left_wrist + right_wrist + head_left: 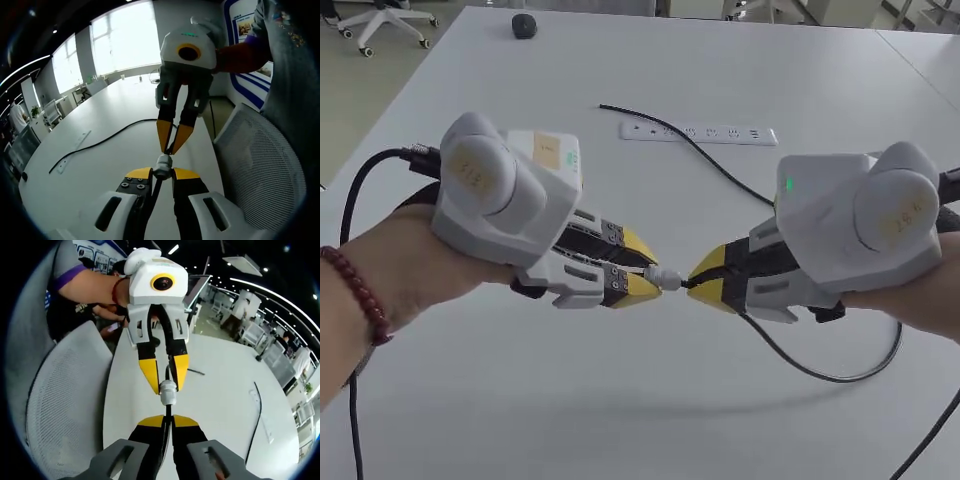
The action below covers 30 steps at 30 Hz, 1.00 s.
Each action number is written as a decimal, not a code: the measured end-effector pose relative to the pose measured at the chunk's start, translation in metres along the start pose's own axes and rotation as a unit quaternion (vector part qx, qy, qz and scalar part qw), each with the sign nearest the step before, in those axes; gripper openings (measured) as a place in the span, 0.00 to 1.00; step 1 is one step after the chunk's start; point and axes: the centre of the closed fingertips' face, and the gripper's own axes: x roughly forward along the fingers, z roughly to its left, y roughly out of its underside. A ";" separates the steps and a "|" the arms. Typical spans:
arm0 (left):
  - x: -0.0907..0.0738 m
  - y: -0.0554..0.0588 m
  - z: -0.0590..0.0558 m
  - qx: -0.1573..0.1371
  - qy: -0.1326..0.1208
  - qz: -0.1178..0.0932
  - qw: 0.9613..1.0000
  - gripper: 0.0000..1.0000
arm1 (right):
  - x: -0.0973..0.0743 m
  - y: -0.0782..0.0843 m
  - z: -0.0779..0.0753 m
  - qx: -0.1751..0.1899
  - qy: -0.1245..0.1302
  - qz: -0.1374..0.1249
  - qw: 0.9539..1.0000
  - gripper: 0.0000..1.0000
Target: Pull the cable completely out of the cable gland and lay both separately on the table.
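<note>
1. 2 hand-held grippers: left hand-held gripper (648, 268) & right hand-held gripper (700, 279). Their tips face each other, almost touching, up above the tabletop (520, 400).
2. 1 cable (730, 178), 1 gland (667, 279), 1 power strip (700, 133) and 1 dark round thing (523, 25) near the far edge.
3. Gland: small, white, round-bodied. It sits in the air btw the two sets of yellow tips, not on the tabletop.
4. Cable: thin, black. It runs through the gland, and both gripper views show black on either side of it. The rest trails across the tabletop, passes over the power strip, then loops under the right hand-held gripper.
5. Left hand-held gripper: jaws nearly closed, clamped on the gland body.
6. Right hand-held gripper: jaws pinched tight on the cable, just beside the gland.
7. Power strip: white, flat on the tabletop, well apart from both grippers.
</note>
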 end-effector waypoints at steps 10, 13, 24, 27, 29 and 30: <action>-0.004 0.002 0.002 -0.001 -0.005 0.001 1.000 0.16 | -0.006 0.028 -0.002 0.017 0.008 0.024 1.000 0.00; -0.005 0.002 0.003 -0.001 -0.006 0.002 1.000 0.16 | -0.006 0.037 -0.002 0.027 0.009 0.032 0.999 0.00; -0.011 0.003 0.004 0.001 -0.012 0.005 1.000 0.16 | -0.007 0.076 -0.003 0.067 0.014 0.061 0.996 0.00; -0.013 0.003 0.005 0.001 -0.012 0.005 1.000 0.16 | -0.008 0.094 -0.004 0.066 0.017 0.085 0.994 0.00; -0.014 0.002 0.006 0.000 -0.013 0.004 1.000 0.16 | -0.008 0.103 -0.006 0.073 0.017 0.090 0.993 0.00; -0.014 0.002 0.007 0.000 -0.014 0.004 1.000 0.16 | -0.009 0.107 -0.006 0.077 0.017 0.093 0.993 0.00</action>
